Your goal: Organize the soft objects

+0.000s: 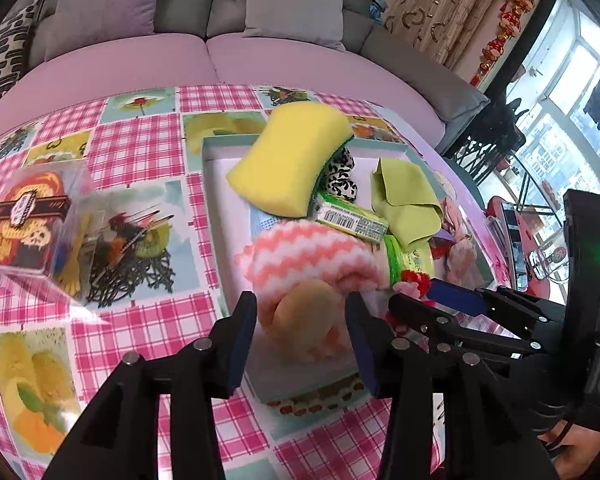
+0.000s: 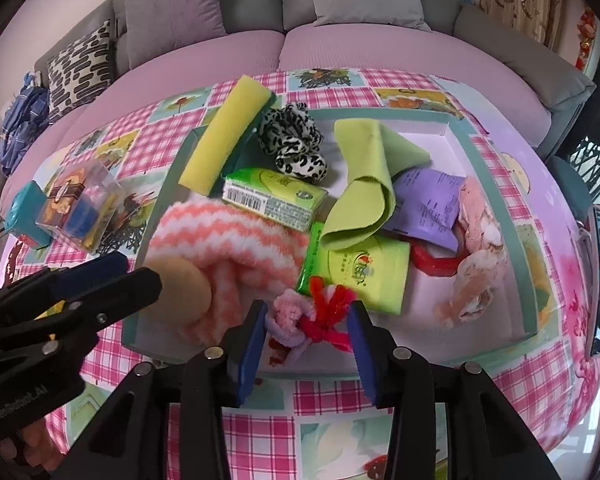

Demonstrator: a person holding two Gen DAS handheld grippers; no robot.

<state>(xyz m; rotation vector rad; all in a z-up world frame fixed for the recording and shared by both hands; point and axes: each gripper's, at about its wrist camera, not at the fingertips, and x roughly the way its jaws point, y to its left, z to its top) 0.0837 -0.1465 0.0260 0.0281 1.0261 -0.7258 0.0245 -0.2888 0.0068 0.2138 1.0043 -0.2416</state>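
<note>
Both grippers over the near end of the tray (image 2: 456,128) on the checked desk (image 1: 140,144). Left gripper (image 1: 302,332): jaws open, straddling the pink-white zigzag fluffy sock (image 1: 308,258) and its tan toe, pads not pressing. Right gripper (image 2: 308,344): jaws open around the pink-red pipe-cleaner bundle (image 2: 320,312), gaps both sides. Yellow sponge (image 2: 224,148) leans on the tray's far-left rim; green cloth (image 2: 364,184) sits mid-tray.

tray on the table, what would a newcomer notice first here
The tray heaped with soft things: a yellow sponge propped on its far left corner and a pink-and-white striped cloth at the near left. The left gripper straddles that cloth; the right gripper straddles a red pipe-cleaner twist.
</note>
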